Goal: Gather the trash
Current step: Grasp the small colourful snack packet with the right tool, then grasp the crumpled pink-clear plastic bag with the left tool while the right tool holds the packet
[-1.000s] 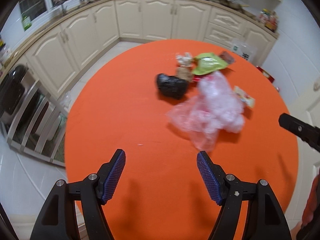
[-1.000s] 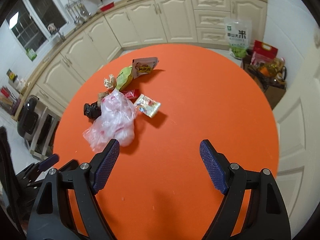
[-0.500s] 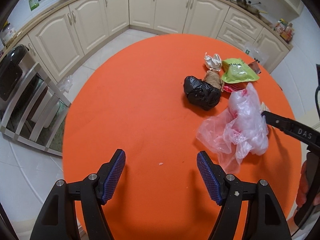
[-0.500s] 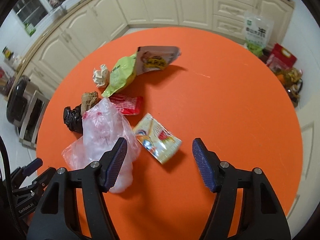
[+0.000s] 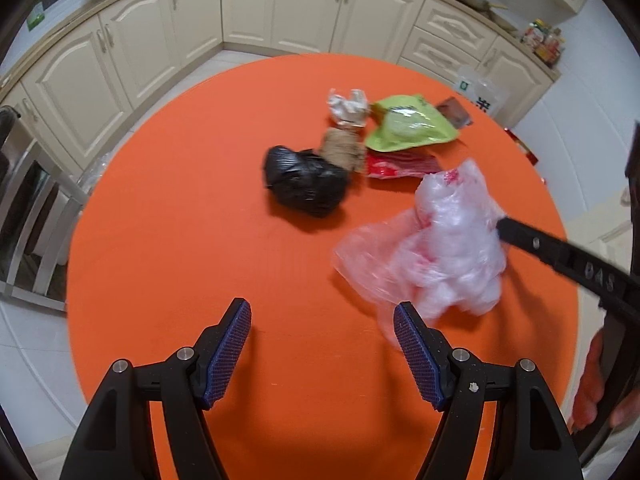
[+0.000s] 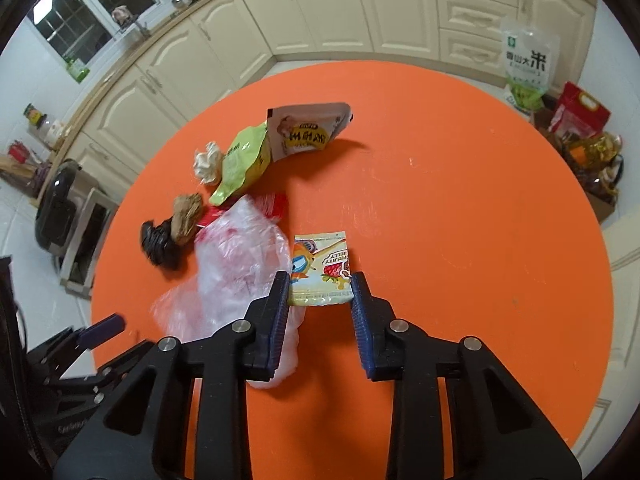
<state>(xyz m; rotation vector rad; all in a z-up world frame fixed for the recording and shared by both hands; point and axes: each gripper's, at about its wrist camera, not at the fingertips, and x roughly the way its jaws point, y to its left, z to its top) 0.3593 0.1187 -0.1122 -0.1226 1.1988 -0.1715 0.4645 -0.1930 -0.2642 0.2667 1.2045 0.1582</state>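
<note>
Now the right claw (image 6: 320, 286) is closing around a strawberry snack packet (image 6: 320, 270) on the orange counter (image 6: 460, 220), beside a clear plastic bag (image 6: 236, 264); the left claw (image 5: 322, 326) gapes wide, empty.

Rice bag (image 6: 526, 60) reads "米"; gripper arm (image 5: 580, 260) "DAS".

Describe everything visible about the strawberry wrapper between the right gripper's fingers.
The strawberry wrapper is a small, flat, rectangular packet of glossy film, pale yellow, printed with a strawberry, a cartoon figure and some lettering. It lies flat on the orange table, its near edge between the fingers of the right gripper, whose jaws are closing on it. Its left side lies against the clear plastic bag. It is hidden in the left wrist view.
</note>
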